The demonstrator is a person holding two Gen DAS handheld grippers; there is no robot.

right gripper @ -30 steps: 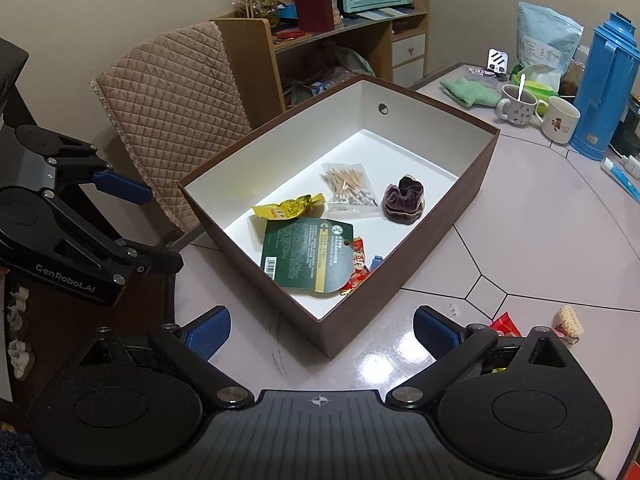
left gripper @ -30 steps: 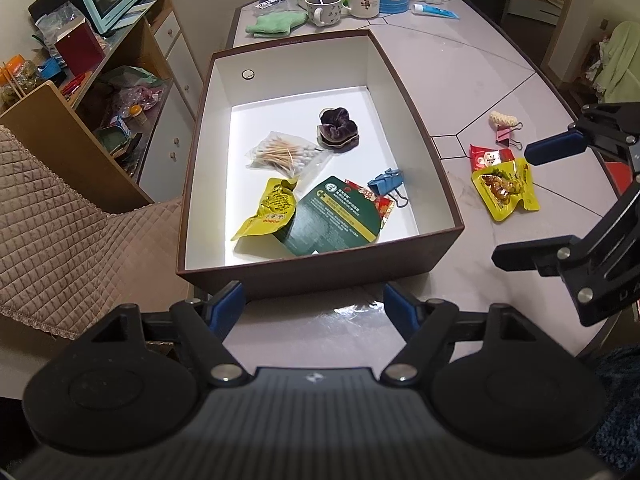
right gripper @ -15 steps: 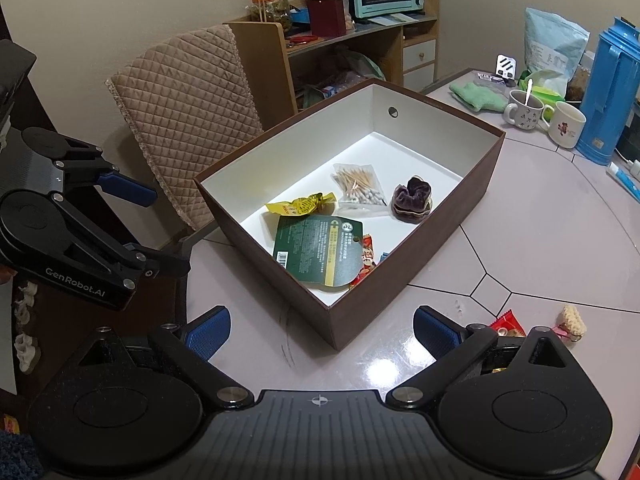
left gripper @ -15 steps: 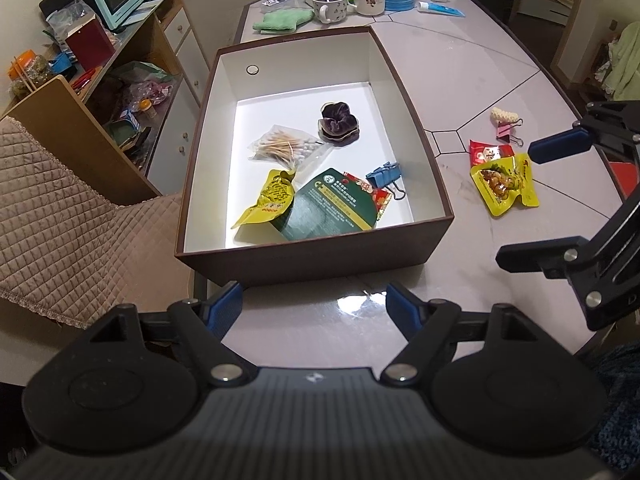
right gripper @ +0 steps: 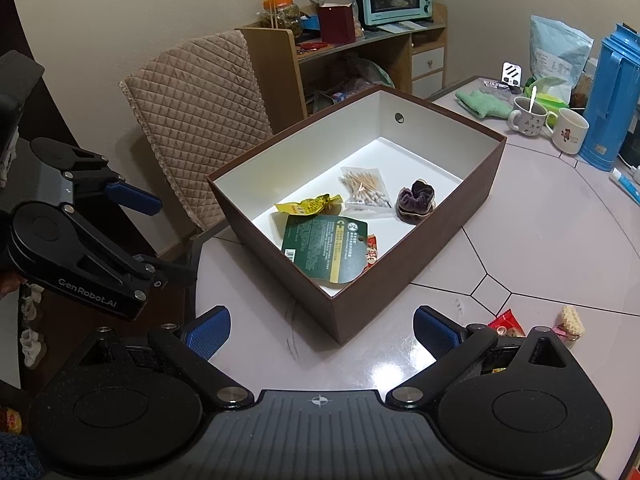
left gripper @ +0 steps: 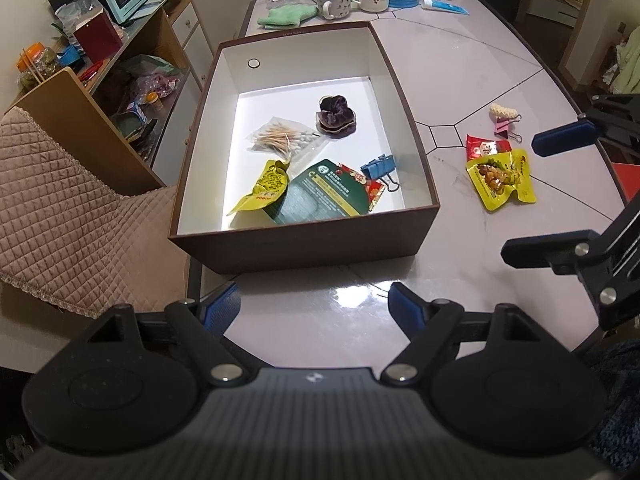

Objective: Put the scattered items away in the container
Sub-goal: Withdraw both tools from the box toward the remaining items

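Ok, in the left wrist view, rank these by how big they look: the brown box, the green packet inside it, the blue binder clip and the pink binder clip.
Largest to smallest as they appear:
1. brown box
2. green packet
3. blue binder clip
4. pink binder clip
The two clips look close in size, and the pink one lies farther away, so their order is unsure.

Left gripper (left gripper: 314,306) and right gripper (right gripper: 322,326) both hover side by side with jaws spread wide, empty, angled forward and downward, touching nothing.
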